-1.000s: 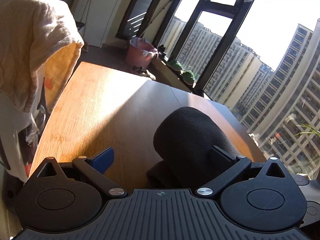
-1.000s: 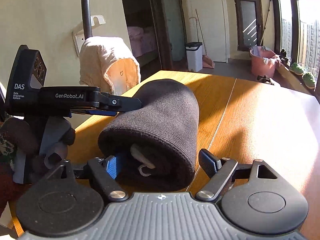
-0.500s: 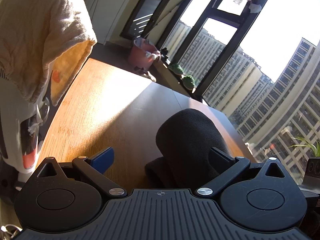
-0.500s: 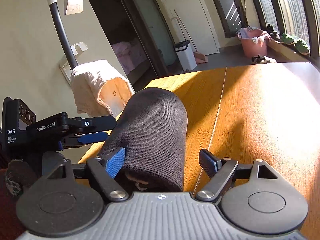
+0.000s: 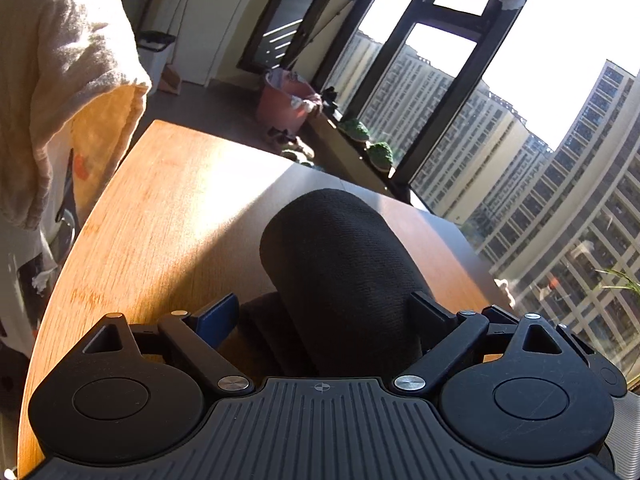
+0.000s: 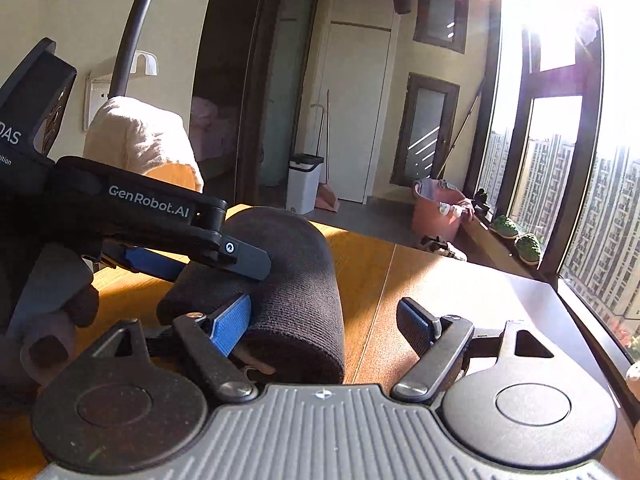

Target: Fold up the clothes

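Both tools' jaws apart around dark rolled garment (image 5: 340, 264) on sunlit wooden table (image 5: 168, 216).

Left gripper (image 5: 322, 312): black ribbed housing, two round black discs, silver screws on black linkage arms, blue pad on one finger (image 5: 218, 314). Right gripper (image 6: 330, 320): grey ribbed housing, same discs, blue ridged pads. Left gripper's side, above the right gripper's discs, reads "GenRobot.AI" and "DAS" in white.
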`<action>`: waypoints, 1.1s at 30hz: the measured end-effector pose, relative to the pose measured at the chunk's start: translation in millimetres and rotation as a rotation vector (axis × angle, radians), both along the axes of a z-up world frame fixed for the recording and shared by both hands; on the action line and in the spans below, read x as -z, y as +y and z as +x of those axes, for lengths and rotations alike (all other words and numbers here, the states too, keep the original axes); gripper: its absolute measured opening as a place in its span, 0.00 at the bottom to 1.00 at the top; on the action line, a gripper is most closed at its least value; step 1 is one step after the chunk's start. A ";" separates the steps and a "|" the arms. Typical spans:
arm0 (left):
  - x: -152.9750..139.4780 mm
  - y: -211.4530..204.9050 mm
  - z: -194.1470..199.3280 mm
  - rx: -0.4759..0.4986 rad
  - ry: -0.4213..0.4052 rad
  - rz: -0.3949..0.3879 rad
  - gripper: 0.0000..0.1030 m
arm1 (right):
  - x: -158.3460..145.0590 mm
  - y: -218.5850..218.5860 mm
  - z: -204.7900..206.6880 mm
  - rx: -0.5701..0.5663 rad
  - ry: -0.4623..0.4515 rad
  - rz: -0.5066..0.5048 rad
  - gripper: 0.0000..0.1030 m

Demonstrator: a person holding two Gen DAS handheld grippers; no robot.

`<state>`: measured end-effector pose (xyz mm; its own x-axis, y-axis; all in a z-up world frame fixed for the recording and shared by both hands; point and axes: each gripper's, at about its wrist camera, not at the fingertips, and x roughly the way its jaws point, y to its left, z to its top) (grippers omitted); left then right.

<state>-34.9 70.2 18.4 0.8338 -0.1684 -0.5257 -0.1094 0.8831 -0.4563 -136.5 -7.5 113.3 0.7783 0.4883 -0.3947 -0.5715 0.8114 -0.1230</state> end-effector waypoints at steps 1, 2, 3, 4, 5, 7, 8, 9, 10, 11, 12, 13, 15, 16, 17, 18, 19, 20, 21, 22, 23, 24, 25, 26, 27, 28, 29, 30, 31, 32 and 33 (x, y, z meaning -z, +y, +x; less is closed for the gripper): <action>0.5 -1.1 4.1 0.003 -0.003 -0.003 0.94 | -2.0 -7.7 3.6 -0.038 0.063 0.026 0.78; 0.2 -3.0 5.1 0.005 -0.011 0.003 0.94 | -4.0 -15.6 7.1 -0.077 0.128 0.053 0.78; 0.2 -4.9 4.8 0.007 -0.022 0.011 0.93 | -6.0 -23.5 10.6 -0.117 0.194 0.080 0.78; 1.2 -6.4 2.7 0.009 -0.035 0.017 0.93 | -8.0 -31.5 14.1 -0.157 0.260 0.107 0.78; 3.1 -6.9 1.0 0.013 -0.046 0.019 0.93 | -10.1 -39.4 17.6 -0.196 0.326 0.134 0.78; 7.3 -5.2 -1.6 0.029 -0.060 0.004 0.93 | -20.1 -51.2 14.5 -0.198 0.285 0.129 0.78; 7.3 -5.7 -0.2 0.045 -0.064 0.003 0.93 | -27.0 -57.4 17.9 -0.185 0.268 0.149 0.78; 6.4 -8.2 2.6 0.067 -0.070 0.013 0.93 | -34.0 -63.6 21.5 -0.171 0.252 0.171 0.79; 5.5 -10.7 5.4 0.089 -0.076 0.023 0.93 | -39.5 -68.4 27.6 -0.144 0.242 0.200 0.80; 4.8 -14.6 9.1 0.114 -0.084 0.038 0.93 | -43.6 -71.2 34.8 -0.112 0.237 0.222 0.80; 4.5 -19.8 13.6 0.138 -0.091 0.056 0.93 | -44.7 -72.7 42.6 -0.082 0.240 0.242 0.81; 5.0 -25.0 17.7 0.151 -0.093 0.069 0.95 | -45.7 -74.2 50.4 -0.052 0.244 0.262 0.81; 5.8 -34.3 24.1 0.153 -0.088 0.082 0.97 | -45.2 -74.5 66.8 -0.002 0.267 0.296 0.81; 5.5 -37.1 25.4 0.151 -0.087 0.085 0.97 | -43.6 -73.1 75.4 0.018 0.287 0.310 0.81; 5.5 -39.4 25.7 0.149 -0.087 0.088 0.97 | -42.0 -71.6 82.1 0.037 0.305 0.319 0.81; 5.7 -41.0 24.6 0.147 -0.089 0.091 0.97 | -37.9 -69.5 93.4 0.071 0.334 0.335 0.81; 6.1 -41.6 23.8 0.146 -0.089 0.091 0.97 | -33.5 -68.4 102.6 0.092 0.363 0.349 0.81; 7.0 -40.4 23.1 0.146 -0.088 0.084 0.97 | -24.9 -63.1 113.0 0.099 0.412 0.337 0.81; 8.1 -38.4 22.6 0.146 -0.085 0.072 0.97 | -16.1 -57.7 123.5 0.106 0.463 0.324 0.81; 9.5 -36.5 22.1 0.143 -0.081 0.063 0.97 | -7.4 -52.2 133.9 0.112 0.513 0.310 0.86; 11.0 -34.7 21.7 0.138 -0.076 0.058 0.97 | -0.2 -47.5 139.4 0.114 0.542 0.297 0.90; 12.6 -32.5 21.3 0.129 -0.072 0.055 0.97 | 6.2 -44.4 143.5 0.121 0.555 0.291 0.97; 14.0 -29.1 20.7 0.120 -0.071 0.048 0.97 | 12.6 -41.5 147.5 0.129 0.566 0.287 1.00; 14.9 -25.1 20.3 0.113 -0.069 0.031 0.97 | 13.3 -39.9 148.6 0.125 0.565 0.285 1.00; 15.4 -21.9 20.4 0.108 -0.066 0.014 0.97 | 10.7 -38.0 145.8 0.125 0.547 0.276 1.00; 15.6 -19.5 19.7 0.107 -0.064 0.003 0.97 | 8.0 -36.0 142.6 0.125 0.528 0.268 1.00; 14.8 -17.6 17.9 0.107 -0.064 -0.005 0.97 | 4.8 -36.5 138.2 0.120 0.506 0.266 1.00; 13.1 -15.4 15.0 0.104 -0.066 -0.009 0.97 | 0.3 -38.6 131.4 0.109 0.480 0.267 0.99; 10.8 -13.5 12.3 0.095 -0.068 -0.006 0.97 | -5.9 -43.4 120.8 0.091 0.454 0.279 0.99; 7.8 -11.0 9.6 0.078 -0.070 0.002 0.97 | -10.3 -49.3 112.6 0.073 0.436 0.297 0.99; 4.9 -8.5 6.8 0.061 -0.071 0.011 0.97 | -12.9 -55.0 104.7 0.057 0.426 0.314 0.99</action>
